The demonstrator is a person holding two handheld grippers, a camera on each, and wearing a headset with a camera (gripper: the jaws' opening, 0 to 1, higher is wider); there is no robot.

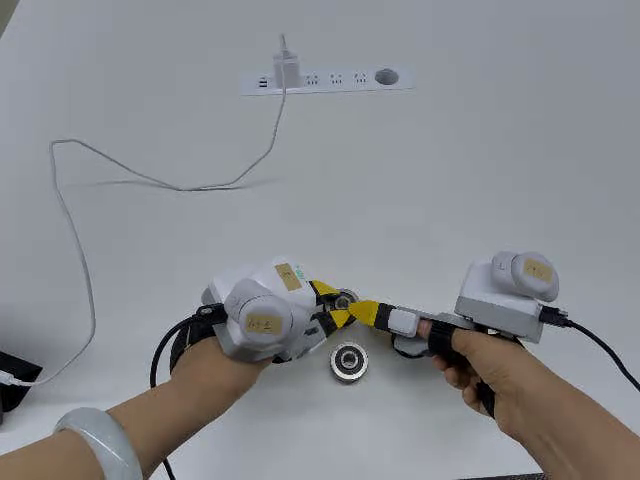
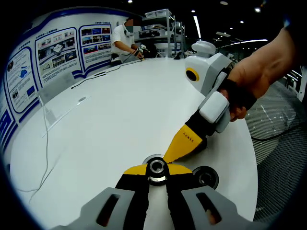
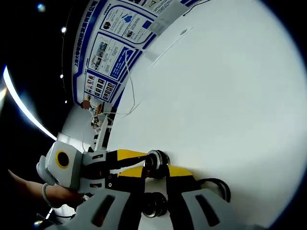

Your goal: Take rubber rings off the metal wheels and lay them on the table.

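My left gripper [image 1: 328, 300] [image 2: 157, 172] is shut on a small metal wheel [image 1: 346, 298] [image 2: 157, 167] [image 3: 157, 160], held just above the white table [image 1: 450, 180]. My right gripper [image 1: 360, 312] [image 2: 178, 146] comes in from the right. Its yellow jaws are closed together at that wheel's rim, pinching its black rubber ring. A second wheel [image 1: 349, 362] [image 2: 205, 176] [image 3: 153, 203], with a black ring on it, lies on the table just in front of the grippers. A loose black rubber loop [image 3: 218, 188] shows beside the right jaws.
A white power strip [image 1: 325, 79] lies at the far side, with a white cable [image 1: 75, 250] trailing left and toward me. A black box [image 1: 12, 380] sits at the left edge. Black cables run back from both grippers. A person [image 2: 123, 40] stands at the table's far end.
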